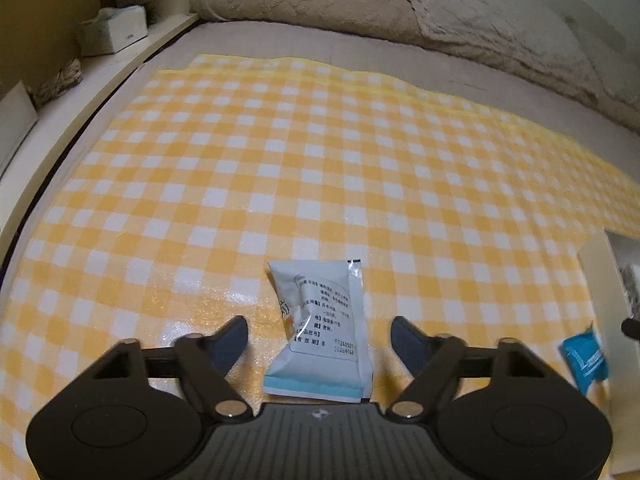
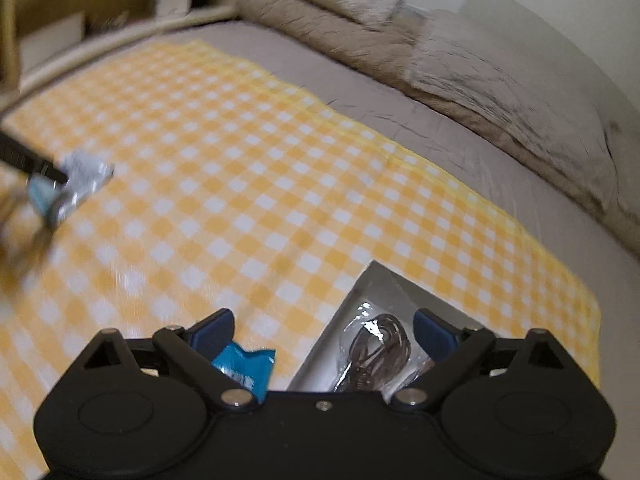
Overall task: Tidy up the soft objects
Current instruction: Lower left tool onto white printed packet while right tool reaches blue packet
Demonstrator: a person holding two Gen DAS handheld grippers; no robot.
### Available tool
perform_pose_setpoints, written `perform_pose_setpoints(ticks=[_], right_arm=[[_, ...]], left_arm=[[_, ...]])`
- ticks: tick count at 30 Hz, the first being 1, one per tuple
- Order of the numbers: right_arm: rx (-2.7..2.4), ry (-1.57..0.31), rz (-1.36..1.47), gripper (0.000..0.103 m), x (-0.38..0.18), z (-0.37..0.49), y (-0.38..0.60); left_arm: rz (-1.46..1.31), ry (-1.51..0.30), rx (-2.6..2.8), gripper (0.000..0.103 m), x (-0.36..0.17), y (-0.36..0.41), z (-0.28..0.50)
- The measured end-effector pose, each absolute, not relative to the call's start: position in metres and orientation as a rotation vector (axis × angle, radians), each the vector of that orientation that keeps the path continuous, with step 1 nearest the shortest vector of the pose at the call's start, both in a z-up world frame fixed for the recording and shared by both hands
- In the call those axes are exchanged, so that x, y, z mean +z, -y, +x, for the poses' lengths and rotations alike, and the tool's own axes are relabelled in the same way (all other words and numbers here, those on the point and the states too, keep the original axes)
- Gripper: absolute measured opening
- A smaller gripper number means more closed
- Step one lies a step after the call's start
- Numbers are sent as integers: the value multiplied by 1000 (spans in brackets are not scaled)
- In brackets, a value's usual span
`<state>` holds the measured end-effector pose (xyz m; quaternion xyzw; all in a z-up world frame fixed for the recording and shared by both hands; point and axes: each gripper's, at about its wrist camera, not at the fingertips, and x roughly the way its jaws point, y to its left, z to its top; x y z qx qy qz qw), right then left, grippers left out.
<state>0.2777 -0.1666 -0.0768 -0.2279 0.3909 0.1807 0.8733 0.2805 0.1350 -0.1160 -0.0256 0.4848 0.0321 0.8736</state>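
A white sachet (image 1: 320, 332) with printed text and a light blue band lies on the yellow checked cloth (image 1: 280, 160). My left gripper (image 1: 318, 324) is open around it, with a gap between the sachet and each finger. In the right wrist view the same sachet (image 2: 86, 178) shows blurred at the far left. My right gripper (image 2: 323, 316) is open wide. A small blue packet (image 2: 244, 364) lies under its left finger. A clear bag of dark cable (image 2: 376, 344) rests in a white box (image 2: 360, 284) between its fingers. Neither pad presses on anything.
The checked cloth covers a grey bed. Beige fluffy blankets (image 1: 440, 8) are piled along the far side. A ledge on the left carries a tissue box (image 1: 114, 30). The white box (image 1: 600, 280) and blue packet (image 1: 586, 360) sit at the right edge of the left wrist view.
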Motion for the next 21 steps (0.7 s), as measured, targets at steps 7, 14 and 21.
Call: perform_pose_setpoints(ticks=[7,14,21], right_arm=[[376,-854,-695,74,-96,275,154],[431,-843,-863,72,-119,264,139],[512,-773,-917,72,-122,246,110]], left_arm=[[2,-1039,39,72,-123,-125,282],[46,-1066,27,56,-125,-109,275],[44,-1072,22,49,-132,-115,280]])
